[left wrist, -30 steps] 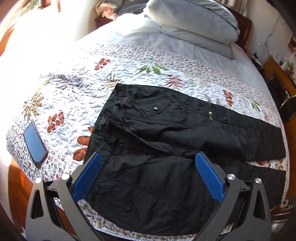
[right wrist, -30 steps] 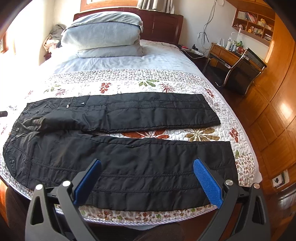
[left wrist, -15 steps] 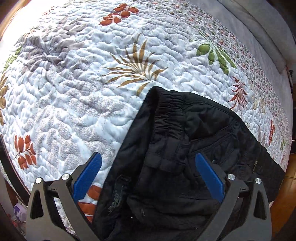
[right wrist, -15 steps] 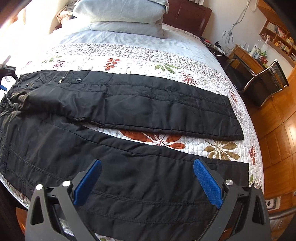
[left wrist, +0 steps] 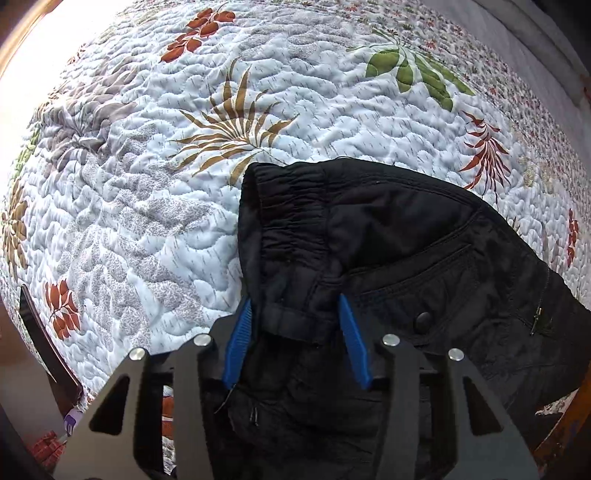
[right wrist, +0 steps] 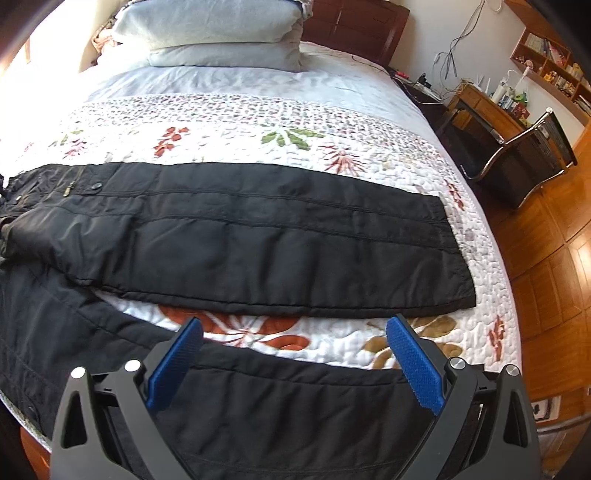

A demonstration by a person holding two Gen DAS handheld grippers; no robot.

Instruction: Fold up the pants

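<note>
Black pants (right wrist: 258, 236) lie spread across a floral quilt on the bed (right wrist: 369, 155), legs apart, waist to the left. In the left wrist view my left gripper (left wrist: 295, 310) has its blue fingers (left wrist: 238, 339) narrowed around the elastic waistband (left wrist: 288, 229), with bunched fabric between them. In the right wrist view my right gripper (right wrist: 291, 332) is open and empty, low over the near leg (right wrist: 258, 406), with the far leg beyond it.
Grey pillows (right wrist: 210, 29) are stacked at the headboard. A desk and a metal chair (right wrist: 524, 158) stand right of the bed on the wooden floor. A dark phone (left wrist: 48, 354) lies at the quilt's left edge in the left wrist view.
My left gripper moved in to the waistband and its fingers closed from wide open onto the fabric. My right gripper moved forward and lower over the near leg, staying open.
</note>
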